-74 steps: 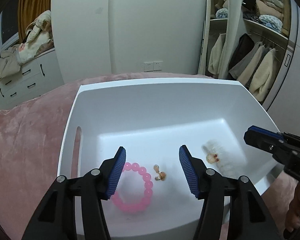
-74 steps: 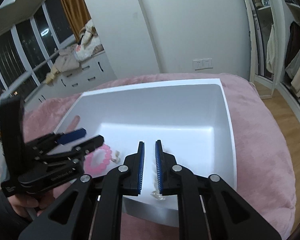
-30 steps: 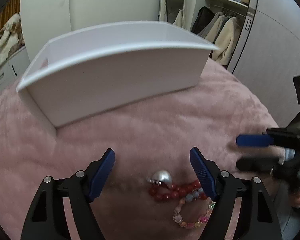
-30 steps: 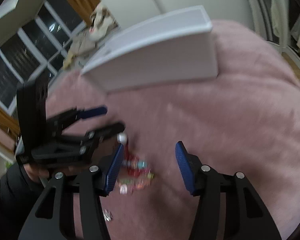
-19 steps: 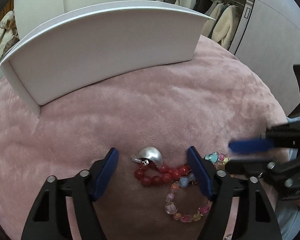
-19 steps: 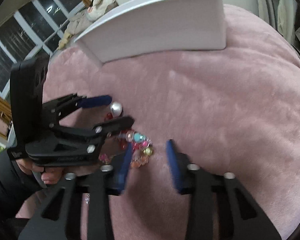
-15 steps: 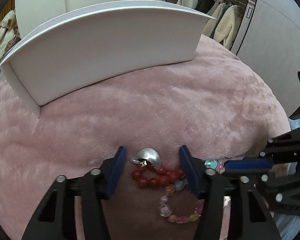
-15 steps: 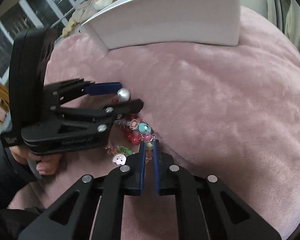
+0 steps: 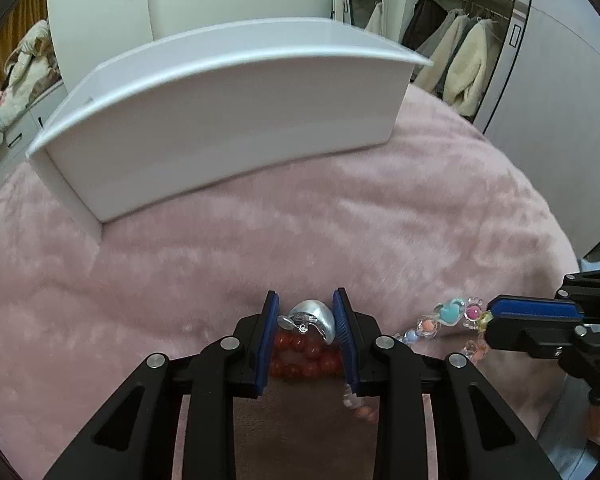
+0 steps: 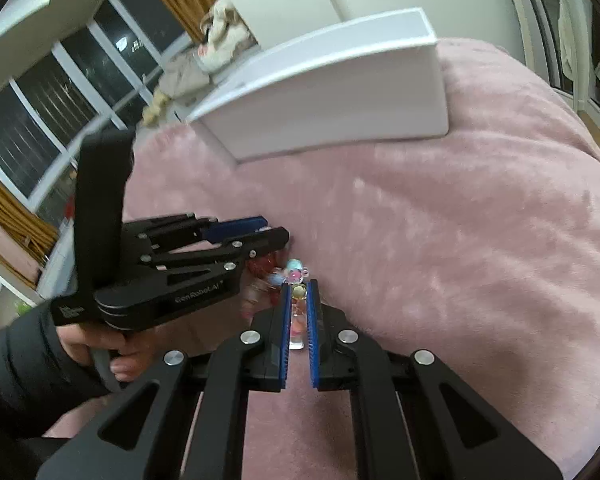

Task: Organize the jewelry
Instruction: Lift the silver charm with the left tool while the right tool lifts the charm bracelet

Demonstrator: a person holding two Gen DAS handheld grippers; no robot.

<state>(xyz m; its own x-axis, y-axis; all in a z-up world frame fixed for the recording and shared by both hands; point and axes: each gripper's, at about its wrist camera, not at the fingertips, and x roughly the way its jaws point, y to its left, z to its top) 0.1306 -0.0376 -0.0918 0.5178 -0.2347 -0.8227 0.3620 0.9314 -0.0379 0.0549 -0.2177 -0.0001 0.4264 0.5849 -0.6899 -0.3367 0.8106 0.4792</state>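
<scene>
My left gripper [image 9: 306, 322] is shut on a silver shell-shaped earring [image 9: 312, 320], with a red bead bracelet [image 9: 304, 354] lying under it on the pink plush surface. My right gripper [image 10: 299, 300] is shut on a multicoloured charm bracelet [image 10: 298, 312]; in the left wrist view that bracelet [image 9: 450, 314] stretches rightward to the right gripper [image 9: 496, 320]. The left gripper [image 10: 268, 232] sits just left of my right one. The white bin [image 9: 228, 128] stands beyond, seen from outside; it also shows in the right wrist view [image 10: 332, 92].
The pink plush surface [image 9: 380, 240] curves down at the right edge. A wardrobe with hanging coats [image 9: 460, 60] stands behind the bin. Windows and a dresser with piled clothes [image 10: 204, 60] are far left.
Both grippers came out of the bin down to the jewelry on the plush. The left closed on the silver earring; the right closed on the colourful bracelet and pulled it taut to the right.
</scene>
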